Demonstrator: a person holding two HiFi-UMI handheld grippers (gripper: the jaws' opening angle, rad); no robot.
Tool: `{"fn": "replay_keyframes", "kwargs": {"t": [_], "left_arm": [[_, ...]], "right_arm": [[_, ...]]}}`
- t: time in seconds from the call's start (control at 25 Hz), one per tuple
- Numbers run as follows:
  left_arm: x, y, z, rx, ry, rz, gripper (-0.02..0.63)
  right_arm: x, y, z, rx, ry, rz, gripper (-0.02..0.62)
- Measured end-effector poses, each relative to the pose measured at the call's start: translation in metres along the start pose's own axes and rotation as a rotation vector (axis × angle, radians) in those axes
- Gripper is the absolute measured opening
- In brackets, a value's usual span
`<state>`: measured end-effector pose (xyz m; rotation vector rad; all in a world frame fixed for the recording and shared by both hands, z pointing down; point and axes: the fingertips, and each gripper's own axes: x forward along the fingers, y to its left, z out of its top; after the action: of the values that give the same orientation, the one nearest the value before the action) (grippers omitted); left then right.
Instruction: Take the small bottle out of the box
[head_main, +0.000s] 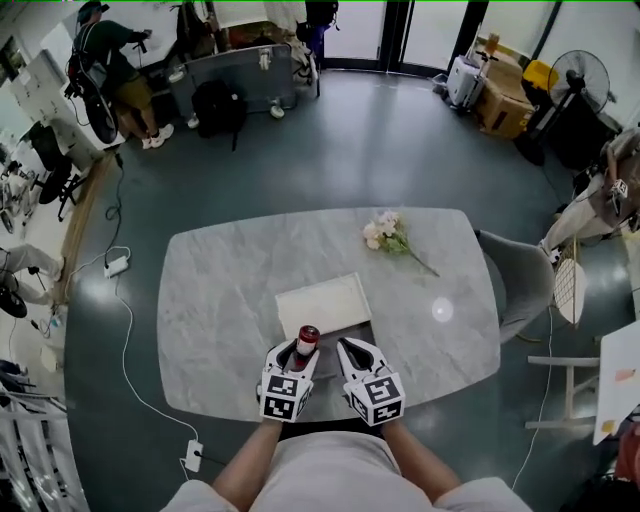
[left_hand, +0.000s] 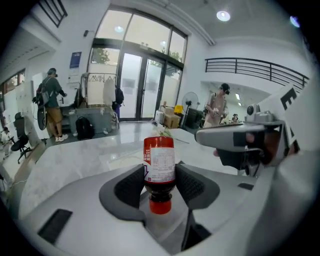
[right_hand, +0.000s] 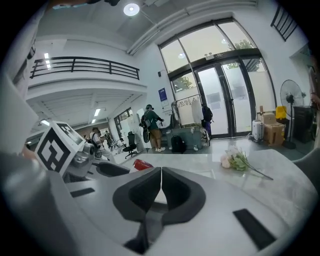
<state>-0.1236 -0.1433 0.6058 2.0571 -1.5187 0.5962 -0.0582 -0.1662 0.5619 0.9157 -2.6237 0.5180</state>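
Note:
My left gripper (head_main: 300, 352) (left_hand: 160, 180) is shut on a small dark bottle (head_main: 306, 343) (left_hand: 159, 167) with a red label and a red cap; its cap end points back toward the gripper's camera. The bottle's red end (right_hand: 142, 164) also shows in the right gripper view, at the left. A flat white box (head_main: 323, 305) lies on the marble table (head_main: 230, 290) just beyond the bottle. To the bottle's right, my right gripper (head_main: 353, 353) (right_hand: 161, 182) is shut with nothing between its pads, which meet.
A small bunch of pale flowers (head_main: 388, 236) (right_hand: 238, 161) lies at the table's far right. A grey chair (head_main: 520, 280) stands at the right edge. A white power strip (head_main: 116, 265) and cable trail on the floor at left. People stand far off.

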Motion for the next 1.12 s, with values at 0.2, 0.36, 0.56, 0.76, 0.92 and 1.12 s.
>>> {"fn": "replay_keyframes", "kwargs": {"t": [0.2,0.36,0.56,0.76,0.92,1.12], "left_arm": [[-0.019,0.017,0.035,-0.04,-0.131,0.059,0.21],[-0.042,0.027,0.062,-0.02,-0.24,0.105,0.21],[-0.071,0.033,0.099,-0.017,-0.346,0.135,0.21],[-0.092,0.031,0.13,0.002,-0.426,0.144,0.21],[-0.107,0.026,0.154,0.003,-0.486,0.139,0.21],[-0.13,0.025,0.183,0.02,-0.554,0.135,0.21]], "right_arm": [[0.007,0.011,0.029,-0.053,-0.05,-0.001,0.027],[0.003,0.022,0.053,-0.145,-0.097,0.003,0.027],[-0.008,0.028,0.098,-0.158,-0.192,0.003,0.027],[-0.023,0.031,0.138,-0.196,-0.281,-0.03,0.027],[-0.038,0.029,0.163,-0.223,-0.33,-0.05,0.026],[-0.057,0.023,0.194,-0.244,-0.402,-0.098,0.026]]}}
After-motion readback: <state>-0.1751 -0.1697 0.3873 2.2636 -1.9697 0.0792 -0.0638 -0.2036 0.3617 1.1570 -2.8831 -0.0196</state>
